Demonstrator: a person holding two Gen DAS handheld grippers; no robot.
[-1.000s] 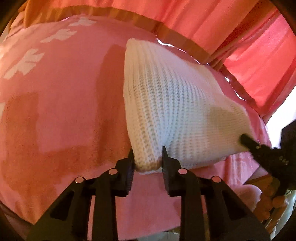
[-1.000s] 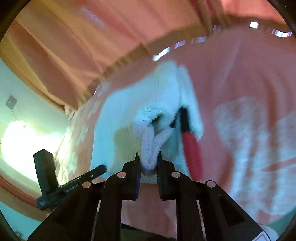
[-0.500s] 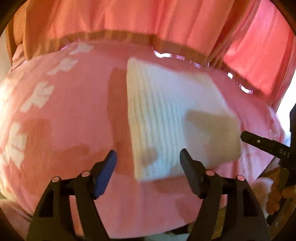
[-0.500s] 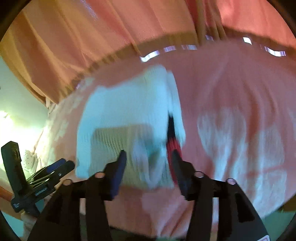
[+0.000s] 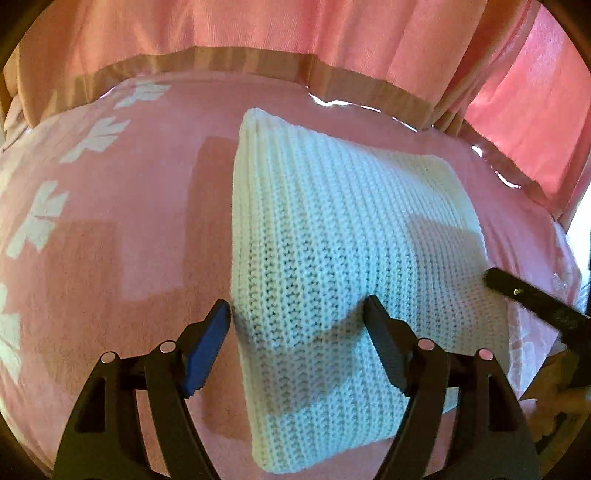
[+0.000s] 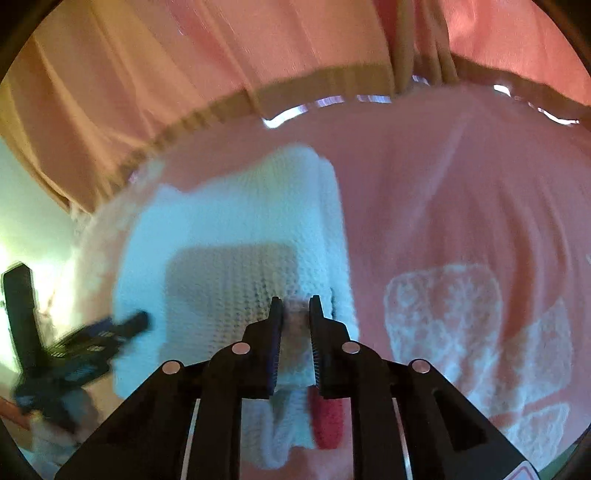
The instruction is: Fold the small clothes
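Observation:
A white knit garment (image 5: 332,221), folded into a thick rectangle, lies on a pink blanket (image 5: 110,258). My left gripper (image 5: 295,304) hovers over its near left corner. Its jaws are wide and still opening, with the knit under them and neither pad pressing on it. In the right wrist view the garment (image 6: 236,221) fills the centre, with a red trim (image 6: 327,424) at its near right edge. My right gripper (image 6: 295,306) is closing, its jaws narrow with the near edge of the knit pinched between them. A finger of the right gripper (image 5: 517,291) reaches in over the garment's right edge.
Pink curtains (image 5: 258,33) hang close behind the bed's far edge. The blanket carries white patterns on the left (image 5: 37,221) and on the right (image 6: 443,314). The left gripper's body (image 6: 92,339) shows blurred at the left. A hand (image 5: 561,406) is at the right rim.
The left gripper let go of the garment's corner and spread wide. The right gripper opened, then narrowed again on the near edge. The garment now lies flat and both views have shifted.

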